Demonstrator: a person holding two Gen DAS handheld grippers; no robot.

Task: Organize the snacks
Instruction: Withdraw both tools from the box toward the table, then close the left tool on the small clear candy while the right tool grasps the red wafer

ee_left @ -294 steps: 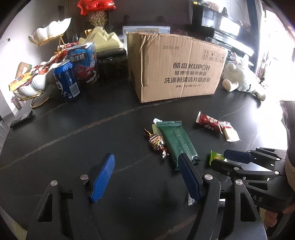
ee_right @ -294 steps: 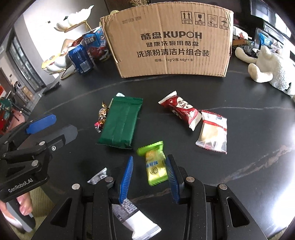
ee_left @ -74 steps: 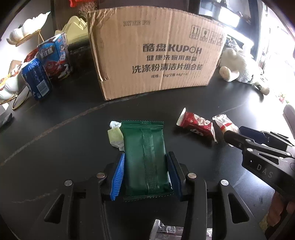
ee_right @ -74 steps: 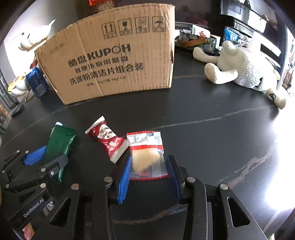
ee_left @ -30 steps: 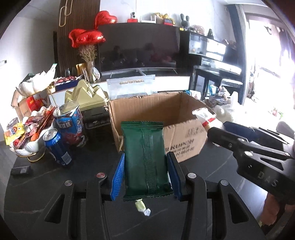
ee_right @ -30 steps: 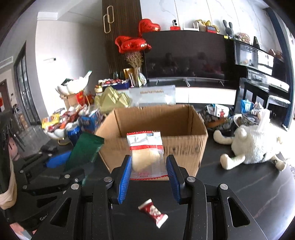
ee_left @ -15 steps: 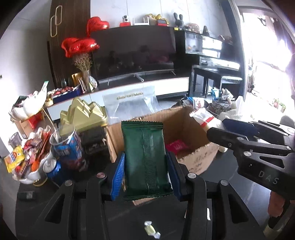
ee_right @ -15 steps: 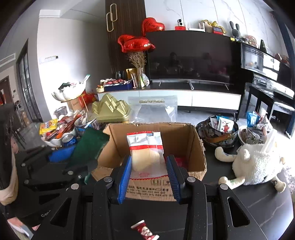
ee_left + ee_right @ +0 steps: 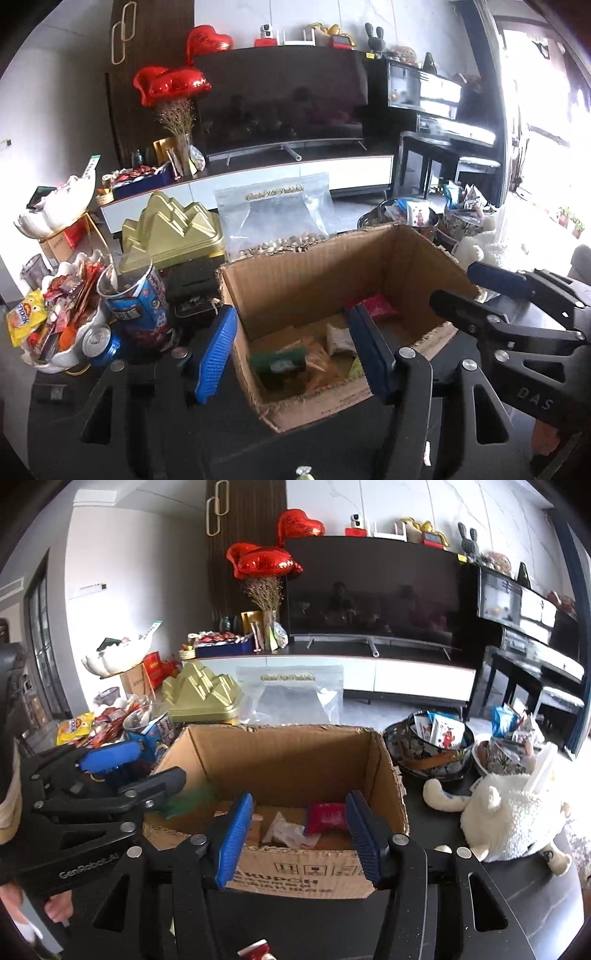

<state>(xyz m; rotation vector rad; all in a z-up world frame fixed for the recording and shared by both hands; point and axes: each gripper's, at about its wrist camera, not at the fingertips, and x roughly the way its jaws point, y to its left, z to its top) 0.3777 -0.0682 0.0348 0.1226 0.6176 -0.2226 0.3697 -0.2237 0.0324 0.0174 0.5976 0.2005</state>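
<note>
The cardboard box (image 9: pixel 314 273) at frame centre is plain brown, with black print on its near face in the right wrist view. Inside lie a dark green packet (image 9: pixel 279 363), a red wrapper (image 9: pixel 327 816) and a white one (image 9: pixel 284 830). Both grippers' pads (image 9: pixel 231 836) are ribbed blue on black frames. At right sits a cream-white plush toy (image 9: pixel 506 819); upper centre, glossy red heart balloons (image 9: pixel 264 563).

My left gripper (image 9: pixel 295 350) hangs over the open cardboard box (image 9: pixel 295 273), jaws just opened, nothing between them. The green packet (image 9: pixel 280 362) lies inside among other snacks. My right gripper (image 9: pixel 476 291) hangs alongside.
</note>
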